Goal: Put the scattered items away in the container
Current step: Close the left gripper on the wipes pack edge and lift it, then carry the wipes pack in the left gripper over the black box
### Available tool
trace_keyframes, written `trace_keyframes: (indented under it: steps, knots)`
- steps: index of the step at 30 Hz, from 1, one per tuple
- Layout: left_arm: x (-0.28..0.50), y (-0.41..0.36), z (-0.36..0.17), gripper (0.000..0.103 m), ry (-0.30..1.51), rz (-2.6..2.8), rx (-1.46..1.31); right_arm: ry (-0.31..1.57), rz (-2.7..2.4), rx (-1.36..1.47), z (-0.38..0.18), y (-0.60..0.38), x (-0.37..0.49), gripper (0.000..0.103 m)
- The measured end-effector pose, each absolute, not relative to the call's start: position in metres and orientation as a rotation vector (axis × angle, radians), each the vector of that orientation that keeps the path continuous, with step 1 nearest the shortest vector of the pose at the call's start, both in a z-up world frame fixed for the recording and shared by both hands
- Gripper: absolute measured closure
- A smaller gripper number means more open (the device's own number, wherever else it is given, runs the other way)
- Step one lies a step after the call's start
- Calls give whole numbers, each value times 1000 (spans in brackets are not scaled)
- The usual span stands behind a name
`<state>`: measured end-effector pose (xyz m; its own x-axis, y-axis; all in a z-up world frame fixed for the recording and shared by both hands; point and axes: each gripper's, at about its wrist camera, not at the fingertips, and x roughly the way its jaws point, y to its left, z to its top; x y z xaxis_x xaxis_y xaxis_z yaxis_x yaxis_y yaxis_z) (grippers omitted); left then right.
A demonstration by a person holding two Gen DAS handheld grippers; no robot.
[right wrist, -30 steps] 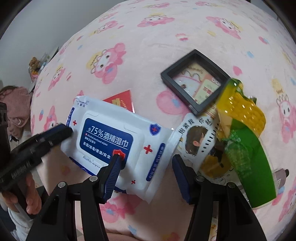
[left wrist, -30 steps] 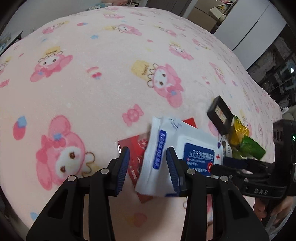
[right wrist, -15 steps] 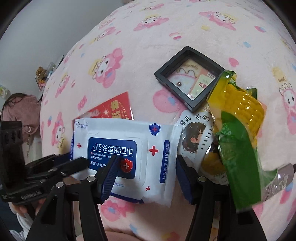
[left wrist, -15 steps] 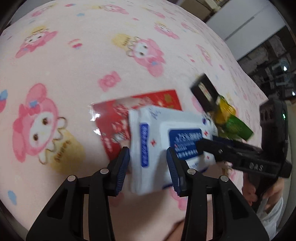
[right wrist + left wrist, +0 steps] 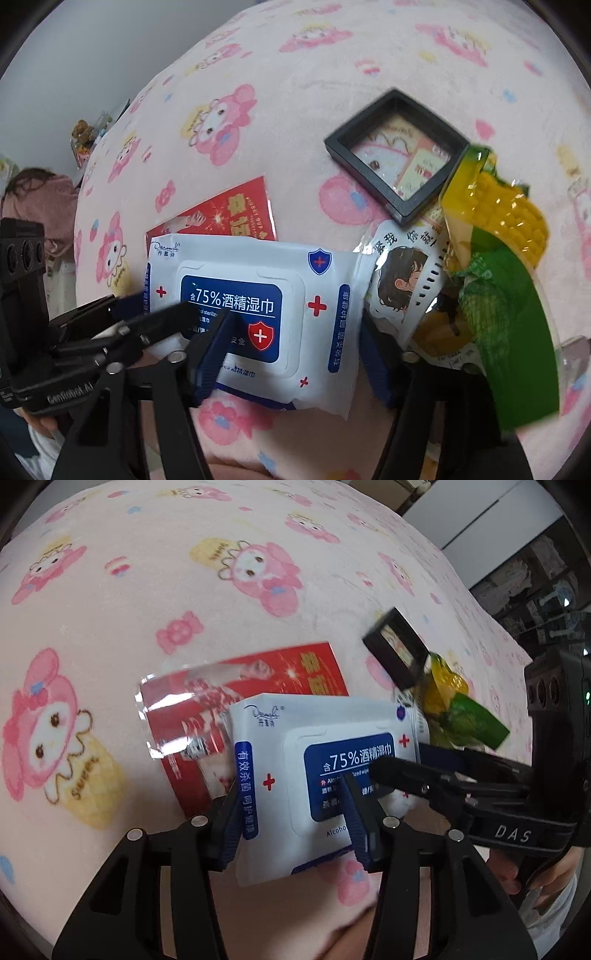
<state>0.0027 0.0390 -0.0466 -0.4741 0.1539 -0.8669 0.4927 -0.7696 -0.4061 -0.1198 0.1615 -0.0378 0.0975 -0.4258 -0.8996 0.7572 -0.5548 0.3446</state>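
Both grippers converge on one white pack of alcohol wipes (image 5: 317, 775) lying on the pink cartoon-print blanket (image 5: 147, 590). From its own view, the left gripper (image 5: 291, 823) straddles the pack's near-left corner, jaws spread and not yet biting. The right gripper (image 5: 291, 354) brackets the pack's lower right part, also released, one finger over the blue label, the other at the pack's right edge.

Under the pack's far edge lies a red foil packet (image 5: 236, 716). To the right sit a black square frame box (image 5: 399, 155), a corn-print snack bag (image 5: 506, 258) and a white pouch (image 5: 402, 280) with a cartoon girl, touching the wipes. No container shows in either view.

Two grippers on one soft pack seems redundant; one should probably commit. Whichever closes should likely squeeze across the narrow side, deep enough that the slippery film cannot slide out, and lift straight so neither packet nor pouch gets dragged along.
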Motion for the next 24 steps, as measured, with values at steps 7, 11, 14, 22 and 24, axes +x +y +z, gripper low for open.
trace_keyframes:
  steps: [7, 11, 14, 22, 24]
  knots:
    - [17, 50, -24, 55, 991, -2395, 1478, 344, -1622, 1467, -16, 178, -108, 50]
    - [23, 63, -7, 55, 964, -2434, 1468, 360, -1646, 1442, 2, 192, -97, 50]
    - [28, 72, 8, 55, 946, -2470, 1456, 356, -1666, 1426, 15, 203, -92, 50]
    - [35, 102, 56, 55, 902, -2598, 1413, 306, -1748, 1363, 58, 232, -77, 50]
    - [35, 111, 65, 55, 885, -2624, 1406, 299, -1775, 1343, 70, 242, -75, 50]
